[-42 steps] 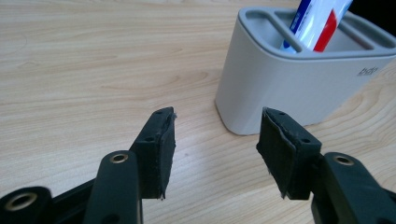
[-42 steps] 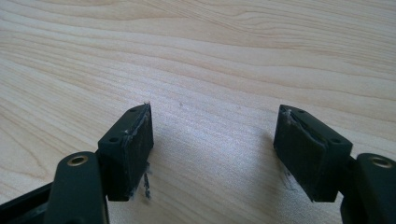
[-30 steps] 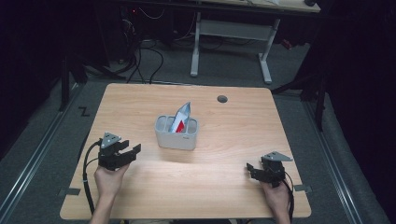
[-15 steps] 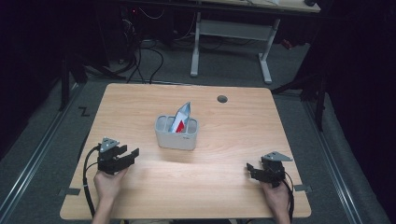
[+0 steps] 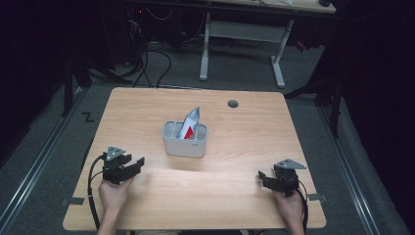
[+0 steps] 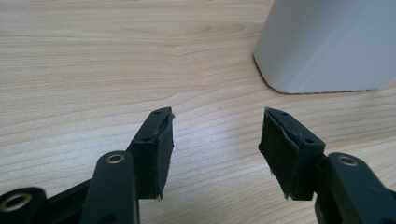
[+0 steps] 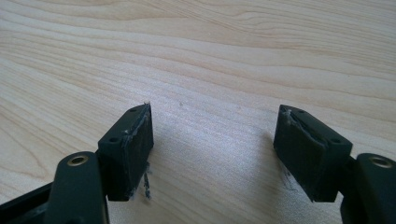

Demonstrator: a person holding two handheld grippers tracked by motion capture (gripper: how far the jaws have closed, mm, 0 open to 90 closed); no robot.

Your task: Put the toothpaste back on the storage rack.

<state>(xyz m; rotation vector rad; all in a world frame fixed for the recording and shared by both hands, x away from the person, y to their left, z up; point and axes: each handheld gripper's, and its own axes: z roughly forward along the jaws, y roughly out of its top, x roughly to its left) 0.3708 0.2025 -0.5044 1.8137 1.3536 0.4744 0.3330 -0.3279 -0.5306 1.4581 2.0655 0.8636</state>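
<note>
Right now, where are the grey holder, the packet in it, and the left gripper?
grey holder (image 5: 184,146): high view, its front wall.
packet (image 5: 190,122): high view, its silvery upper part.
left gripper (image 5: 137,164): high view, between its open jaws.

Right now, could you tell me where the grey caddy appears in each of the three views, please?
High view: the grey caddy stands at the table's centre, a packet upright in it.
Left gripper view: its rounded wall is at top right, beyond the open jaws.
Right gripper view: out of frame.
Shared landmark: the wooden tabletop.
</note>
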